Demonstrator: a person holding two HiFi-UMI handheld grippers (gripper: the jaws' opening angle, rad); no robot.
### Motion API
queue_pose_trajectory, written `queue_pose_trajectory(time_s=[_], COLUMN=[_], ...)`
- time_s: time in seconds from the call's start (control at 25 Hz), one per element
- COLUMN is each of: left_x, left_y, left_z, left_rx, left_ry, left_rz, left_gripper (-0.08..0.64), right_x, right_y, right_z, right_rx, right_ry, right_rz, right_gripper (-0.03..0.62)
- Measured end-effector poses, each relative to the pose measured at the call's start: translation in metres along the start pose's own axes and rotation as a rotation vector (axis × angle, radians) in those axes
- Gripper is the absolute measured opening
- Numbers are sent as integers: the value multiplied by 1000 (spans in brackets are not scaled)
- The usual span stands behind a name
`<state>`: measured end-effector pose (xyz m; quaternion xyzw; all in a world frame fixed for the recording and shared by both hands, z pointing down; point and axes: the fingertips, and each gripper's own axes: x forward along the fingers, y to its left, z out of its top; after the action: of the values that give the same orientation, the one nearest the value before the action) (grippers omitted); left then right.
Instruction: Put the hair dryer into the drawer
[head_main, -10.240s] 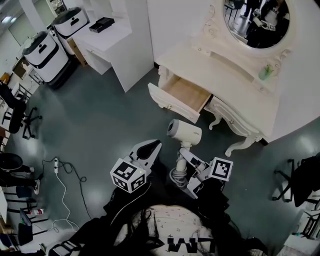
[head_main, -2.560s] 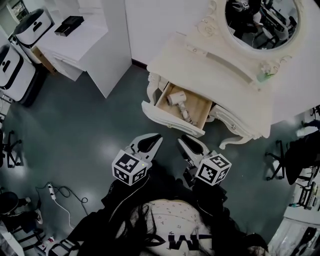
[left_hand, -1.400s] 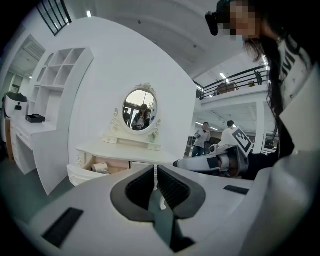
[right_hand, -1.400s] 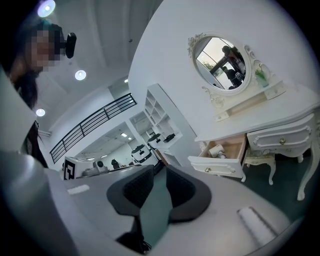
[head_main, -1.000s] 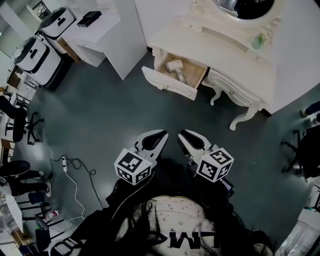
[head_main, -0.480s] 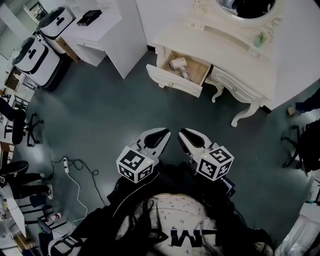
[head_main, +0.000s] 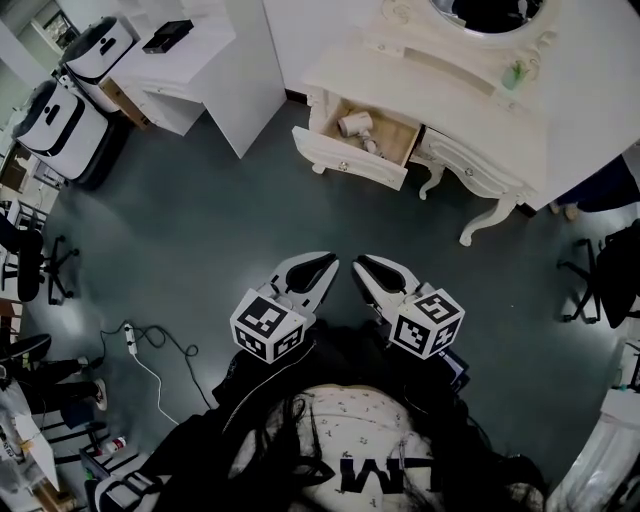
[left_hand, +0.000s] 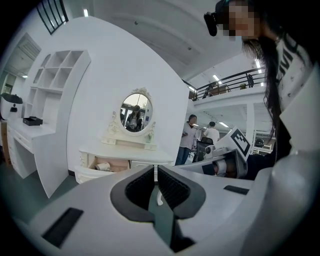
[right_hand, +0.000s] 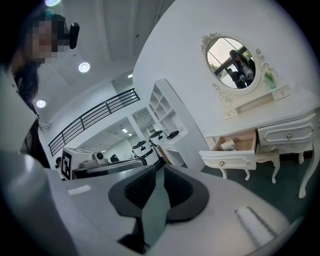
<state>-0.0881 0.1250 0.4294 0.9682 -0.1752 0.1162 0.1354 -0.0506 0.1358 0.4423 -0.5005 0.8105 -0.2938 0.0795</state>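
The white hair dryer lies inside the open wooden drawer of the cream dressing table. Both grippers hang side by side over the dark floor, well back from the drawer. My left gripper is shut and holds nothing. My right gripper is just closing, its jaws brought together on nothing. The left gripper view shows the hair dryer far off beyond the left gripper. In the right gripper view the drawer and hair dryer lie past the right gripper.
An oval mirror tops the dressing table. A white desk and two white machines stand at the upper left. A power strip and cable lie on the floor at left. Office chairs stand at the right edge. People stand beyond the table.
The hair dryer, once held by my right gripper, now lies in the drawer. Both grippers have drawn back from the dressing table, and the right jaws have narrowed.
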Motion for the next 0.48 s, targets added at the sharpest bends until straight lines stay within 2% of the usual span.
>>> queue_pose_trajectory(time_s=[0.48], left_x=[-12], left_y=[20], left_z=[6], left_rx=[0], left_ry=[-20], left_rz=[-12], left_gripper=[2], right_x=[21], right_y=[9], right_z=[2], right_rx=[-14], right_ry=[3], right_rz=[-16], right_gripper=[55])
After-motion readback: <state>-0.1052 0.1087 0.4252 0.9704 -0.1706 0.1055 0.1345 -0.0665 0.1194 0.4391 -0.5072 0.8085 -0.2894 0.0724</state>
